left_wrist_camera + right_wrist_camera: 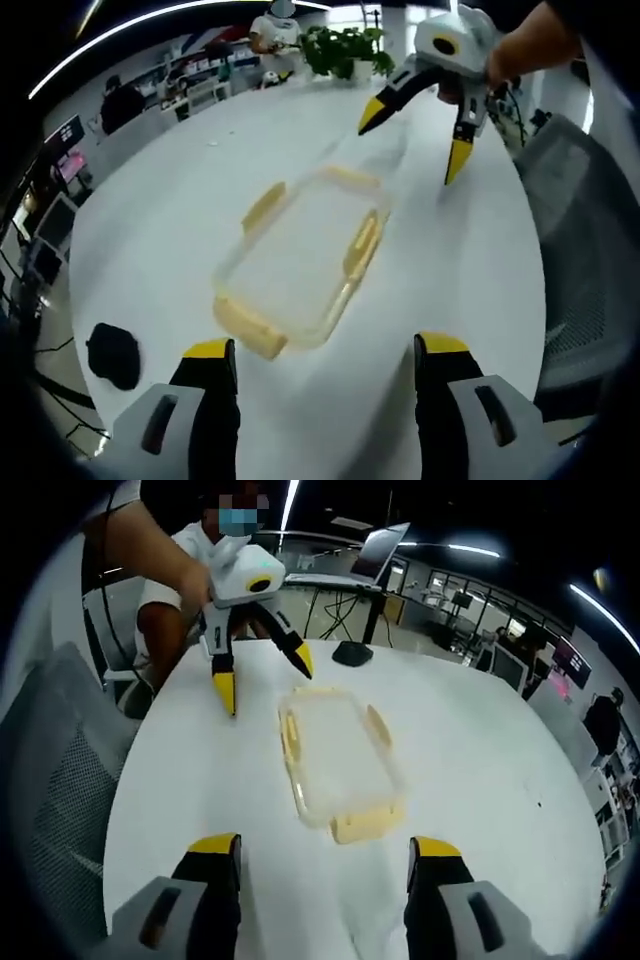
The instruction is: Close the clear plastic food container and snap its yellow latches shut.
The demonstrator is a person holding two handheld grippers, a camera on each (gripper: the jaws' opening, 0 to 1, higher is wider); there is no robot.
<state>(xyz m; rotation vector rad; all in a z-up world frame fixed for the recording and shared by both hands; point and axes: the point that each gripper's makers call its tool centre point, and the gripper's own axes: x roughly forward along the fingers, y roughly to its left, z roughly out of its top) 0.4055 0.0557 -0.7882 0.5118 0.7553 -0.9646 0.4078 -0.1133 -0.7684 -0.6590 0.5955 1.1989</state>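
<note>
Flanking the container (300,265) — both grippers, jaws spread, apart.

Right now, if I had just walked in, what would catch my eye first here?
A clear plastic food container with yellow latches lies in the middle of a round white table, its lid on. Two hand-held grippers with yellow-tipped fingers face each other across it, both open: the right gripper hangs above the container's far end in the left gripper view, and the left gripper does likewise in the right gripper view. A potted plant stands at the table's far edge.
</note>
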